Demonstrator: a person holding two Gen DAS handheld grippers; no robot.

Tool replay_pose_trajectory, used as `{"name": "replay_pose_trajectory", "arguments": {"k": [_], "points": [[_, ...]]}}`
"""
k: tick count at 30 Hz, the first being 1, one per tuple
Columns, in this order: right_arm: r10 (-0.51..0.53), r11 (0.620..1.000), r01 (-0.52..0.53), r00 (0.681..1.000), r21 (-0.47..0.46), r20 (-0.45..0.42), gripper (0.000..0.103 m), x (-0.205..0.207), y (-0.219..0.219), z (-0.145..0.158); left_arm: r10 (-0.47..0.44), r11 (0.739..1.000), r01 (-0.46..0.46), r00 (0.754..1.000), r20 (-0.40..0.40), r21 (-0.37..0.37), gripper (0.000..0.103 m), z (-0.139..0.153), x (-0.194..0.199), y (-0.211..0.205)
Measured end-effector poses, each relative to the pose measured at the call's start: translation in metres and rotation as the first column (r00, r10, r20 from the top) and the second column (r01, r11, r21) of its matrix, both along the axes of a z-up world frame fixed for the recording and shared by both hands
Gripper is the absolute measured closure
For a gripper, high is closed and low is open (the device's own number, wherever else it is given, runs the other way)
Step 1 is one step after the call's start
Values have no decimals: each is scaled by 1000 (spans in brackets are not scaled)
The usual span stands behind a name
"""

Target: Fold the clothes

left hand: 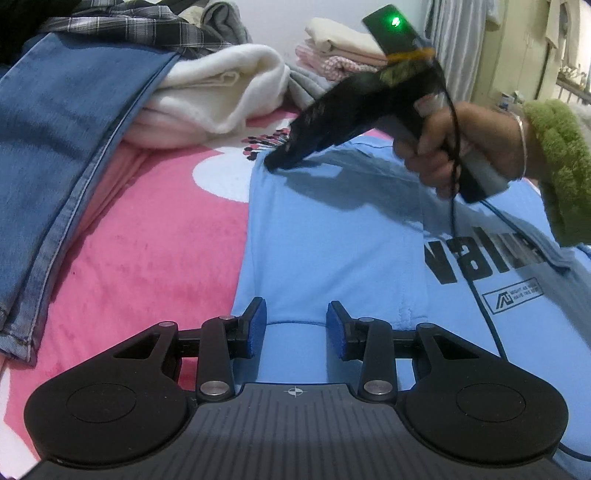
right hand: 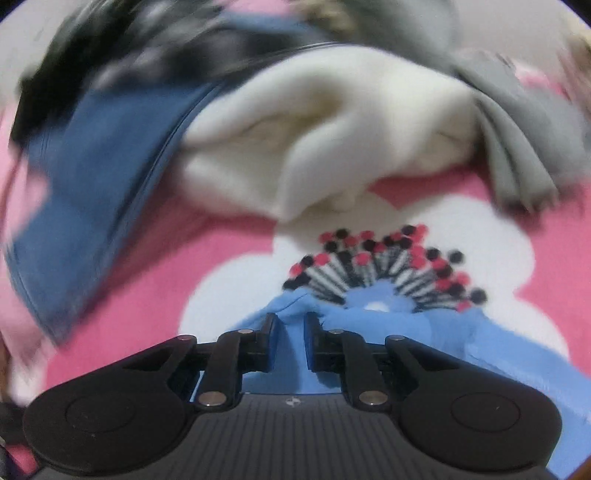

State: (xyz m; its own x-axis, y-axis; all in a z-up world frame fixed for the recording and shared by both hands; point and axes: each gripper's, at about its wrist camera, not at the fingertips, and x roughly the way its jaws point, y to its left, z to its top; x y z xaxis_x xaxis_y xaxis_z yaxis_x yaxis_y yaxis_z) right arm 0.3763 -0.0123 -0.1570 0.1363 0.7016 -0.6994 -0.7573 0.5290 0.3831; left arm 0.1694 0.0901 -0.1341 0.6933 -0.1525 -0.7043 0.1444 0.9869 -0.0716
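Note:
A light blue T-shirt [left hand: 332, 240] with dark lettering lies spread on a pink blanket [left hand: 147, 251]. My left gripper [left hand: 297, 321] hovers open over the shirt's near hem, with nothing between its blue pads [left hand: 258, 325]. In the left wrist view, a hand [left hand: 436, 155] in a green sleeve holds my right gripper [left hand: 275, 162], whose tips are at the shirt's far left corner. The right wrist view is blurred. There my right gripper [right hand: 290, 328] has its jaws close together with a raised ridge of the T-shirt [right hand: 498, 354] pinched between them.
Blue jeans [left hand: 55, 147] hang over the blanket at the left. Behind them lie a white fleece garment [left hand: 221, 92], a plaid shirt [left hand: 129, 22] and a grey garment [left hand: 306, 85]. A folded stack of pale clothes [left hand: 343, 48] sits at the back.

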Motion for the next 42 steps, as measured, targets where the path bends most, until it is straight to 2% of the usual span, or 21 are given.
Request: {"name": "replay_pose_trajectory", "arguments": {"k": [4, 5, 10, 13, 17, 20, 24, 27, 30, 31, 33, 37, 40, 42], "points": [[31, 998, -27, 997, 59, -64, 87, 8, -24, 28, 65, 997, -64, 998, -23, 38, 65, 23, -19, 7], [31, 995, -22, 995, 98, -93, 86, 10, -34, 38, 89, 995, -88, 996, -28, 53, 61, 32, -26, 10], [59, 944, 24, 969, 328, -240, 86, 1, -86, 77, 210, 971, -202, 976, -51, 129, 60, 73, -63, 22], [129, 895, 17, 947, 445, -295, 85, -16, -113, 88, 281, 948, -267, 958, -61, 175, 59, 98, -85, 30], [240, 788, -16, 929, 615, -283, 84, -46, -140, 92, 369, 909, -344, 927, -70, 233, 57, 128, -113, 37], [307, 732, -33, 907, 680, -286, 83, -66, -139, 87, 411, 888, -377, 907, -88, 262, 55, 138, -131, 30], [376, 698, -74, 884, 712, -276, 83, -91, -128, 93, 466, 857, -418, 878, -108, 302, 52, 150, -154, 20], [385, 698, -74, 878, 713, -286, 83, -112, -131, 102, 507, 831, -446, 853, -122, 331, 47, 159, -171, 12], [382, 708, -87, 882, 701, -277, 83, -138, -143, 106, 546, 804, -472, 827, -134, 362, 47, 169, -189, 5], [377, 711, -96, 888, 697, -262, 83, -146, -149, 106, 537, 812, -465, 833, -137, 353, 47, 166, -187, 5], [363, 720, -114, 902, 684, -232, 83, -162, -159, 104, 486, 848, -427, 863, -140, 313, 47, 152, -175, 7], [286, 787, -123, 941, 604, -181, 83, -192, -178, 96, 371, 914, -335, 918, -139, 230, 47, 126, -150, 9], [230, 849, -104, 956, 519, -185, 83, -209, -187, 89, 215, 970, -194, 966, -143, 148, 47, 111, -129, -4], [192, 892, -88, 962, 443, -194, 83, -219, -190, 86, 99, 992, -85, 984, -151, 93, 47, 101, -123, -15]]}}
